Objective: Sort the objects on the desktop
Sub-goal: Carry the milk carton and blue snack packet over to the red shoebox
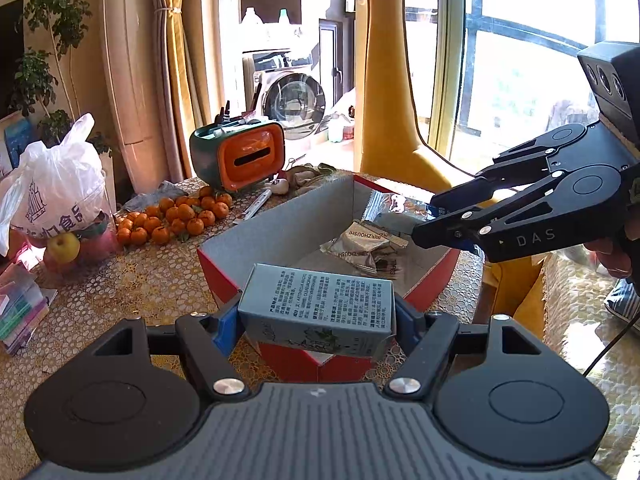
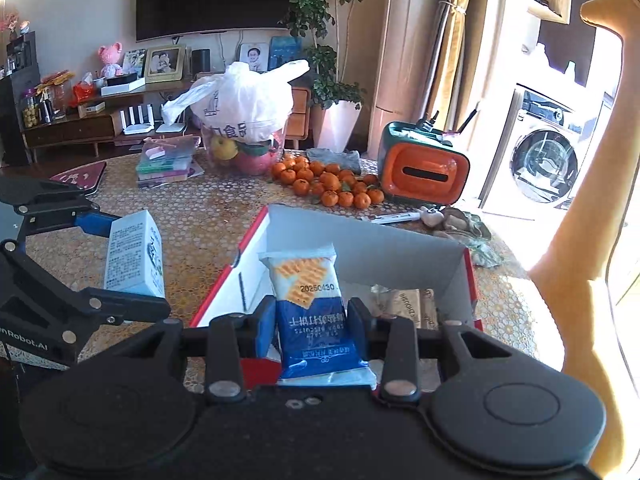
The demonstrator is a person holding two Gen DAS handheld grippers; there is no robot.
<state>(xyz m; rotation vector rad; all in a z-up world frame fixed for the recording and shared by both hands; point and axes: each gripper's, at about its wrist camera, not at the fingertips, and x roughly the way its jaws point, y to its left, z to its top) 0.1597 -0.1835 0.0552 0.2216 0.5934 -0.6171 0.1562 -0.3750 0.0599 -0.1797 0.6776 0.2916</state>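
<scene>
Over the open red box (image 1: 280, 236) on the worktop (image 1: 132, 280), both hands are loaded. The left hand-held gripper (image 1: 318, 320) has its blue pads clamped on the short ends of a pale carton (image 1: 318, 304), held level just short of the box's near corner. That carton looks light and stiff, a thin card shell, so a squeeze across the ends should hold, though hard pressure could dent it.

The right hand-held gripper (image 2: 312, 322) is pinched on a blue cracker packet (image 2: 310, 312), upright, its top over the box interior. Soft film, probably slick, and the contents likely brittle; gripping low on the sealed body seems sensible, and a gentle drop is wiser than a push.

Already inside: a few grey sachets (image 1: 362, 246) on the box floor. How many, hard to say, since they overlap and the right gripper's arm crosses them. The carton's front face is hidden from the left camera, the packet's lower seam sits behind the gripper body, and the box's far right wall is washed out by window glare.
</scene>
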